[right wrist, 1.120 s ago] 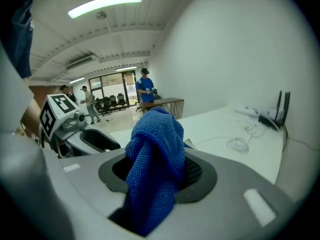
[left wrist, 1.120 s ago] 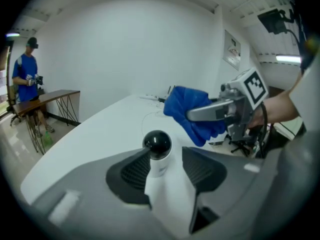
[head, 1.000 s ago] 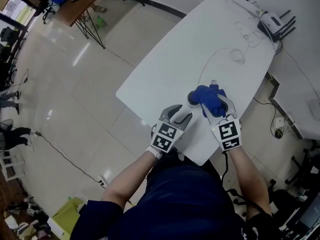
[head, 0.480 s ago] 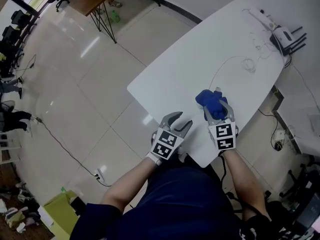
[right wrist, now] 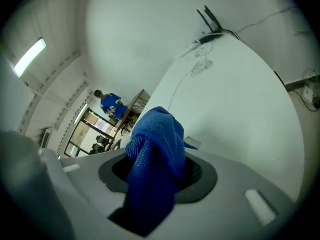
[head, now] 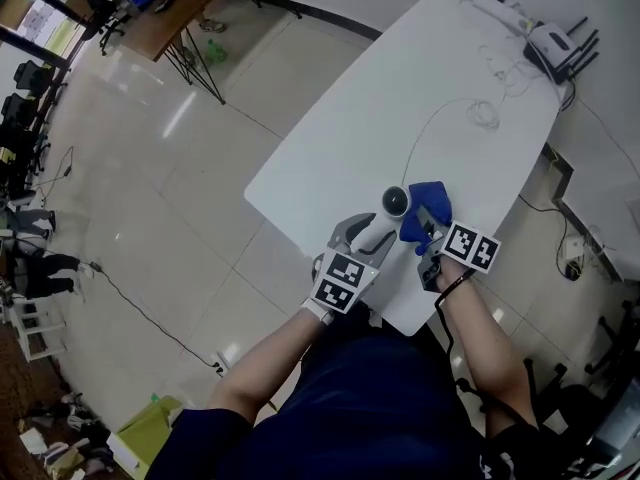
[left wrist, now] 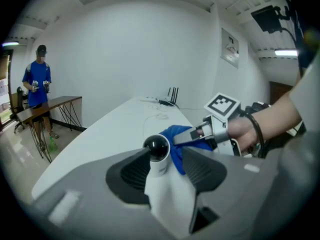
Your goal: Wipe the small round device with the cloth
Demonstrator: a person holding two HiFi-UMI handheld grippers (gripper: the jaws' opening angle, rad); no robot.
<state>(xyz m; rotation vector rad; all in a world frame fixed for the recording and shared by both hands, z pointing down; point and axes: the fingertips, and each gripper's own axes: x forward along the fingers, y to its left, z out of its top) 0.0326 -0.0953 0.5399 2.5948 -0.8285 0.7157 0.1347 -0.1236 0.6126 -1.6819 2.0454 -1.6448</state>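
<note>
Left gripper (left wrist: 160, 159) – clamped on white body of small round device (left wrist: 157, 146), over table (head: 400, 98) near end, 6 o'clock. Right gripper (right wrist: 157, 173) – clamped on blue cloth (right wrist: 156, 139) (bunched), just beside device, 3 o'clock.

The left claw (head: 372, 232) is clamped on the stem of the round device (head: 396, 203). The right claw (head: 425, 230), tilted onto its side, is closed on the cloth (head: 428, 206). Both forearms are stretched forward, side by side.
</note>
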